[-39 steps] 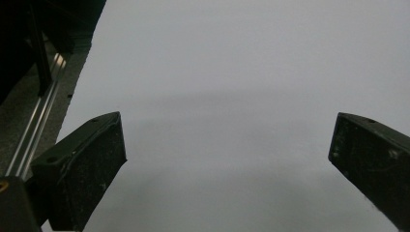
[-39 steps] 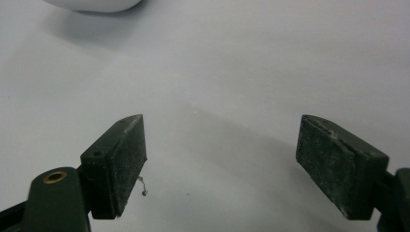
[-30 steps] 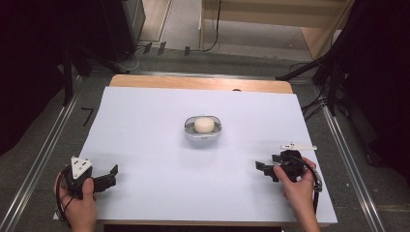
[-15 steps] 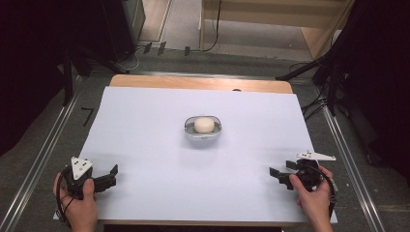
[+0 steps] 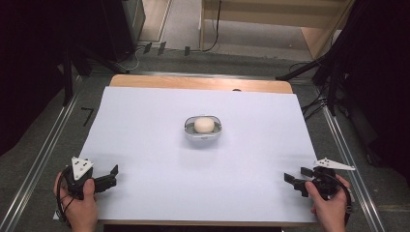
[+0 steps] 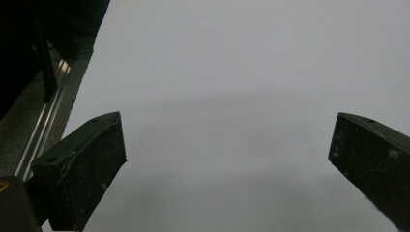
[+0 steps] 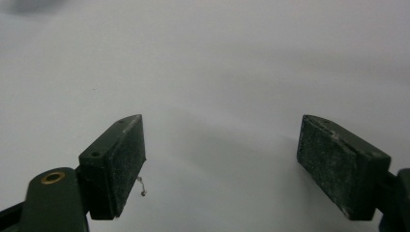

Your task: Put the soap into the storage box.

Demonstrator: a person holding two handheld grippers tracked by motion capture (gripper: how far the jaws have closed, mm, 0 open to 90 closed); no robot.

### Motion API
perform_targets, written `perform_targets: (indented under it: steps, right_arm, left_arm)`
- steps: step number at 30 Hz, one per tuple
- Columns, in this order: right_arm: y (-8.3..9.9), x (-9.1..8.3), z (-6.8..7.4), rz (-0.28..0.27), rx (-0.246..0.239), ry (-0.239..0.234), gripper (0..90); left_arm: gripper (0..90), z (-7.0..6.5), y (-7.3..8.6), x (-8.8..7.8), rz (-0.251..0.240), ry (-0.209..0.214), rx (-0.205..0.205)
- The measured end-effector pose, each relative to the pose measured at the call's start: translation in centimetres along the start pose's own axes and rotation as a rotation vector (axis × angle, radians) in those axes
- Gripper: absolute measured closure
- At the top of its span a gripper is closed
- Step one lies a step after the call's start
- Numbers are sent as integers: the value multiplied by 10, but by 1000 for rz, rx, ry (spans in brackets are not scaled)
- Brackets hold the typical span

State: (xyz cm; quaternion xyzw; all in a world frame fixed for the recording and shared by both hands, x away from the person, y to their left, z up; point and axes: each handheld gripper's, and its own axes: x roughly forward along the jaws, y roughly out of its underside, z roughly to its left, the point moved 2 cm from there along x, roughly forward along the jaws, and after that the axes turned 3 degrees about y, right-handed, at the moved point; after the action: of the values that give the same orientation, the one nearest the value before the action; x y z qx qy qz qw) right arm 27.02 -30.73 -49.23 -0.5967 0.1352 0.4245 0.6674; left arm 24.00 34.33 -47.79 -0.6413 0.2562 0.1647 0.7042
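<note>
A small shallow bowl of shiny metal (image 5: 203, 130) stands in the middle of the surface (image 5: 145, 125), which is covered by a pale lavender sheet, and a round cream-white ball like dough (image 5: 204, 124) lies inside it. The left gripper (image 5: 107, 177) rests near the front left corner with its jaws spread wide and nothing between them. The right gripper (image 5: 299, 178) rests near the front right corner, also spread and empty. Both are well apart from the bowl.

The risk is probably in the reach. The bowl looks light and the sheet smooth, so a push from one side can make it slide or tip. The ball looks soft; a strong squeeze could dent it, and its round form can slip out from flat pads (image 7: 121, 159).
</note>
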Motion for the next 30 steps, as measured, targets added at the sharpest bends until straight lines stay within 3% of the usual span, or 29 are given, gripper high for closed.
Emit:
perform_targets:
  steps: [7, 11, 15, 24, 30]
  right_arm:
    - [11, -11, -15, -17, 23, 17, 175]
    - [18, -20, -25, -72, 36, -25, 139]
    - [24, -27, -32, -79, 42, 0, 138]
    - [27, -32, -42, -105, 64, 24, 136]
    - [29, -27, -45, -126, 57, 3, 131]
  left_arm:
    - [1, 0, 0, 0, 3, 1, 3]
    - [1, 0, 0, 0, 2, 2, 2]
    - [1, 0, 0, 0, 3, 2, 4]
    - [1, 0, 0, 0, 3, 7, 1]
    - [1, 0, 0, 0, 7, 4, 3]
